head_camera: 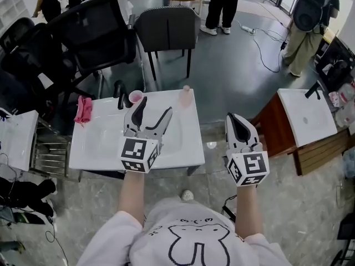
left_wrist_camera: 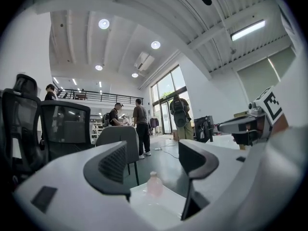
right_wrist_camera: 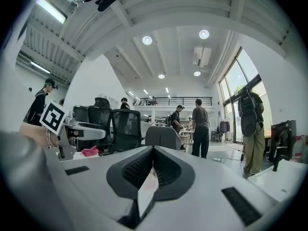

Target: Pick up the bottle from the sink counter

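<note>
The left tool [head_camera: 155,107] hangs over the basin of the white sink worktop [head_camera: 188,148], just left of the middle of the head view. Its jaws are spread wide with nothing pinched. In the left gripper view the gap between them frames the bottle [head_camera: 186,97], low in the frame and beyond the tips, untouched.

The bottle is pale pink and translucent. It stands upright near the worktop's far edge, towards its right corner, up and to the right of the left tool's tips and apart from them.

The right tool [head_camera: 235,118] sits right of centre in the head view, off the worktop's right edge and over the grey floor. Its jaws are pressed together and hold nothing, as the right gripper view shows.

At the worktop's upper left lies a crumpled pink cloth [head_camera: 84,110]. To its right stands a black faucet [head_camera: 119,95], with a small pink cup [head_camera: 135,97] just beside it.

Behind the worktop, in the upper part of the frame, stand a black office chair [head_camera: 94,32] and a grey chair [head_camera: 166,29]. A second white sink unit [head_camera: 305,115] shows at the right edge, and people stand further back.
</note>
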{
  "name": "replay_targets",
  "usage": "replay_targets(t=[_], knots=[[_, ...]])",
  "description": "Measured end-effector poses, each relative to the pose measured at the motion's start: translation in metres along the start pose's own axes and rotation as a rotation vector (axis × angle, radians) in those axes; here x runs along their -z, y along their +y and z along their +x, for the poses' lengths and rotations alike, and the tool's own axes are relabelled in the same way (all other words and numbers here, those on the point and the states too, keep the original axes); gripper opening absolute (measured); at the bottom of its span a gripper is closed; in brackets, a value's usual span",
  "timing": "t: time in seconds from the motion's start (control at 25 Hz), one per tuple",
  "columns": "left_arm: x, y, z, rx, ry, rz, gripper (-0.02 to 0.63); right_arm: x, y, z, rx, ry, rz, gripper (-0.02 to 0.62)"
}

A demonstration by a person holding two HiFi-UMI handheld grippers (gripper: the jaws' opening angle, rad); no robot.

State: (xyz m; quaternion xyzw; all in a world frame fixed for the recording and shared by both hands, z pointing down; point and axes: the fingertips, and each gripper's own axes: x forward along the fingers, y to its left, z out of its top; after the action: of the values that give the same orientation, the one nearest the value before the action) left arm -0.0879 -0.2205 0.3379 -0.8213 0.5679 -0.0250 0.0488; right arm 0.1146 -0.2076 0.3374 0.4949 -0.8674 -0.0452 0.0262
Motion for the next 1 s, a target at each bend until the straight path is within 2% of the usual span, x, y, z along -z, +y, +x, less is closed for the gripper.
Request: replay_targets(t=[0.12, 0.2, 0.56, 0.8, 1.0], knots=[[0.005, -0.006, 0.01, 0.028, 0.013, -0.004, 0.378, 0.007, -0.007, 0.003, 0.01, 0.007, 0.019, 0.023], [0.008, -0.009, 0.017, 0.046, 0.021, -0.016, 0.39, 0.008, -0.011, 0.005, 0.017, 0.008, 0.032, 0.023], [0.038, -0.01, 0.061, 0.054, 0.096, -0.003, 0.388, 0.018, -0.023, 0.026, 0.028, 0.033, 0.042, 0.023], [0.067, -0.006, 0.099, 0.073, 0.123, -0.071, 0.388, 0.036, -0.035, 0.05, 0.039, 0.064, 0.051, 0.023], [0.092, 0.0, 0.13, 0.094, 0.158, -0.068, 0.388, 0.053, -0.04, 0.074, 0.041, 0.098, 0.056, 0.023]])
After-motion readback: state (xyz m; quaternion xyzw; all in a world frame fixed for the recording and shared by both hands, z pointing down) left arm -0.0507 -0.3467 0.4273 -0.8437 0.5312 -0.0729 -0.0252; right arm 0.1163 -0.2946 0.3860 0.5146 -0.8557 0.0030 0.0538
